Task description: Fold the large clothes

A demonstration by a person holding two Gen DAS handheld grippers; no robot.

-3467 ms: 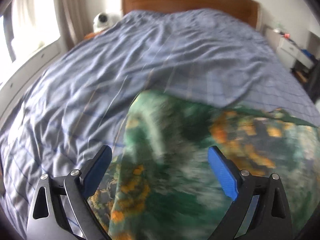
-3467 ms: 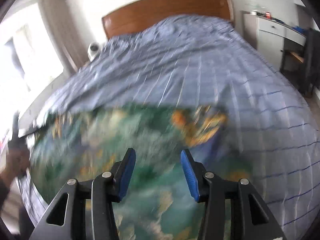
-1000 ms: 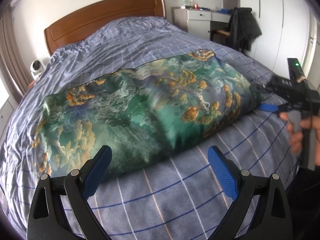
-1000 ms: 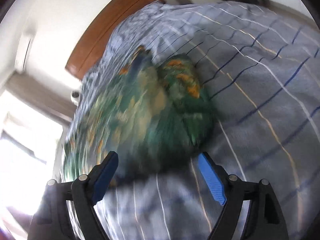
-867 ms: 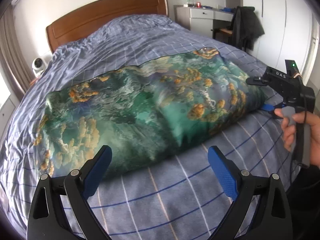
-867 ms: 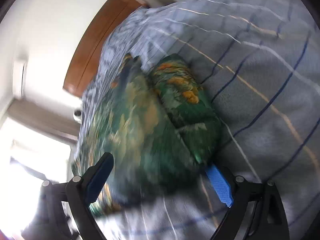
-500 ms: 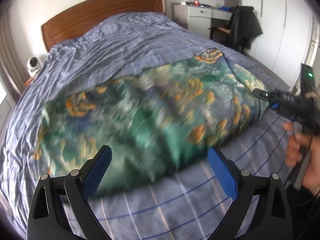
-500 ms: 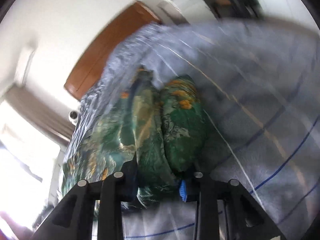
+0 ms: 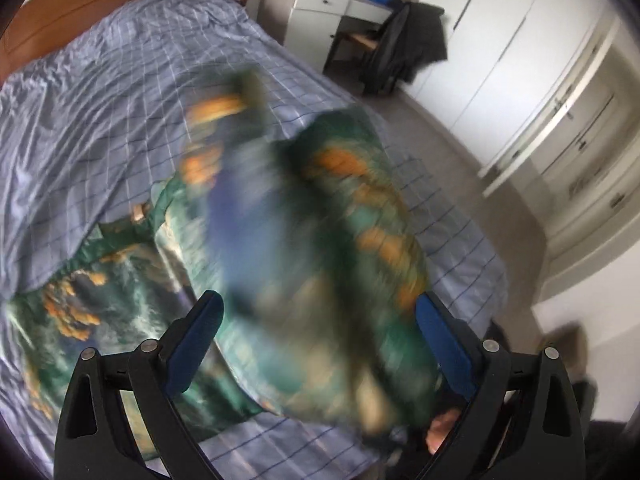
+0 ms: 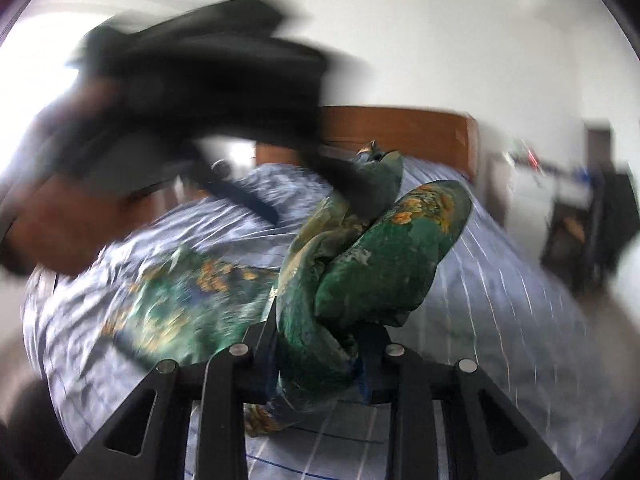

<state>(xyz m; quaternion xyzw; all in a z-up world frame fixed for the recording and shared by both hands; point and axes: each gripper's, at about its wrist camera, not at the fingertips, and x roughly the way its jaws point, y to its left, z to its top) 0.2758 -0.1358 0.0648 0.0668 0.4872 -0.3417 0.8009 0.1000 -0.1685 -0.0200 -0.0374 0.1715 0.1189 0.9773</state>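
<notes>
A large green garment (image 9: 120, 300) with orange and blue print lies folded across the blue checked bed (image 9: 100, 100). Its right end (image 9: 340, 260) is lifted off the bed, blurred by motion, in front of my left gripper (image 9: 320, 332), which is open and empty. My right gripper (image 10: 316, 344) is shut on the bunched end of the garment (image 10: 372, 264) and holds it up above the bed (image 10: 500, 300). The left gripper's body and hand (image 10: 180, 100) show as a dark blur at the upper left of the right wrist view.
A wooden headboard (image 10: 400, 136) stands at the bed's far end. A white desk (image 9: 320, 12) and a chair with a dark jacket (image 9: 404, 48) stand to the right of the bed. White wardrobes (image 9: 560, 100) line the right wall, with grey floor (image 9: 460, 168) between.
My right gripper closed on the garment's right end and lifted it up and leftward over the rest. My left gripper swung to the right, staying open.
</notes>
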